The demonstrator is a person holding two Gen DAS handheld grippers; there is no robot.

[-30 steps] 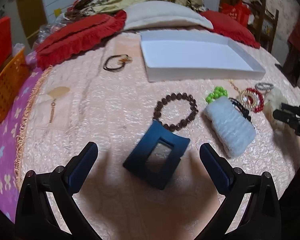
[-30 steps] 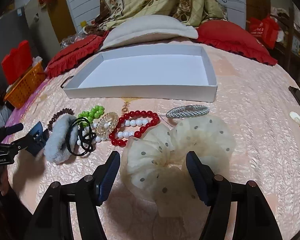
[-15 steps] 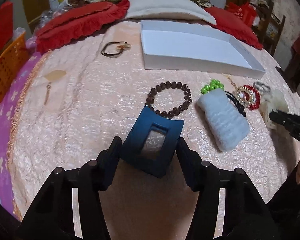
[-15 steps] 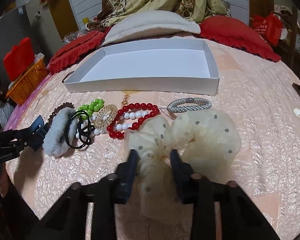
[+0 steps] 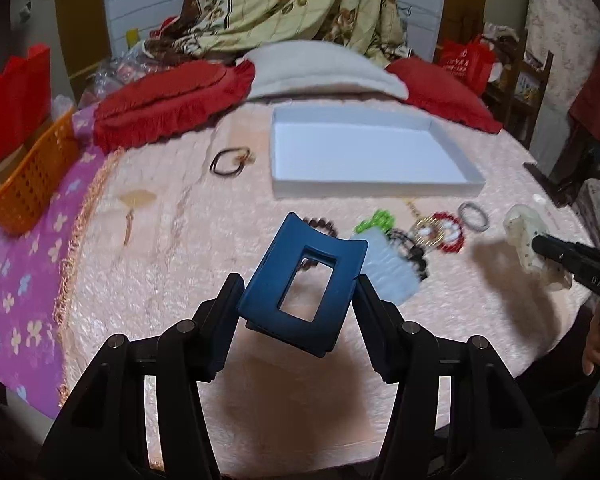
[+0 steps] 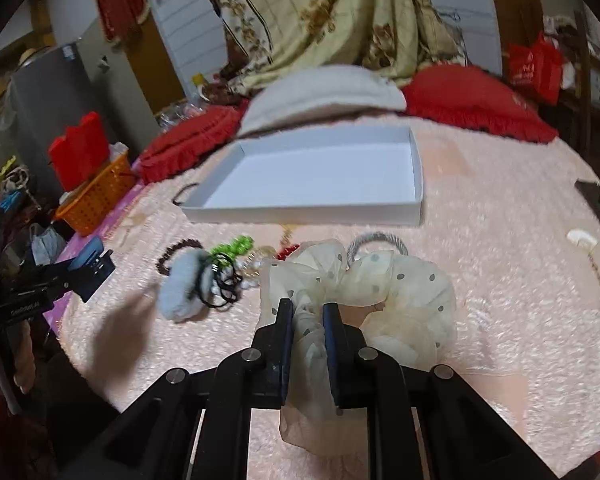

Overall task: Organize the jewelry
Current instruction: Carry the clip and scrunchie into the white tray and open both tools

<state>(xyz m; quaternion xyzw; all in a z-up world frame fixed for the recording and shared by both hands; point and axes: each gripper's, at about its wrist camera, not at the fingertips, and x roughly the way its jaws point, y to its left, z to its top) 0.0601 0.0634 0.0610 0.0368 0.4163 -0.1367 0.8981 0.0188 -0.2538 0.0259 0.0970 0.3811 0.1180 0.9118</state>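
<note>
Left tool (image 5: 300,300) gripped the blue clip (image 5: 302,290) between its fingers, holding it clear of the pink-covered table (image 5: 180,240), in the left wrist view. Beyond it the white box (image 5: 370,160) stood near the far edge, with nothing inside it that I could see. A brown bead bracelet (image 5: 320,225), green beads (image 5: 374,222), a grey scrunchie (image 5: 388,268), black hair ties (image 5: 410,250), a red-and-white bracelet (image 5: 446,236) and a silver bangle (image 5: 474,216) lay in a row between the clip and the box. A dark band (image 5: 230,162) lay just left of the box, and a fan-shaped pin (image 5: 134,206) lay toward the left edge.

In the right wrist view, the right tool (image 6: 308,324) was closed on the cream dotted scrunchie (image 6: 360,292), pinching its gathered fabric; the rest hung loose, and whether it touched the table was unclear. The box looked empty from this side too. Another pin (image 6: 586,246) lay near the right edge.

By my reading, sorting had barely begun: nothing was boxed, two pieces were in hand, and every other piece was left on the table to be carried over.
</note>
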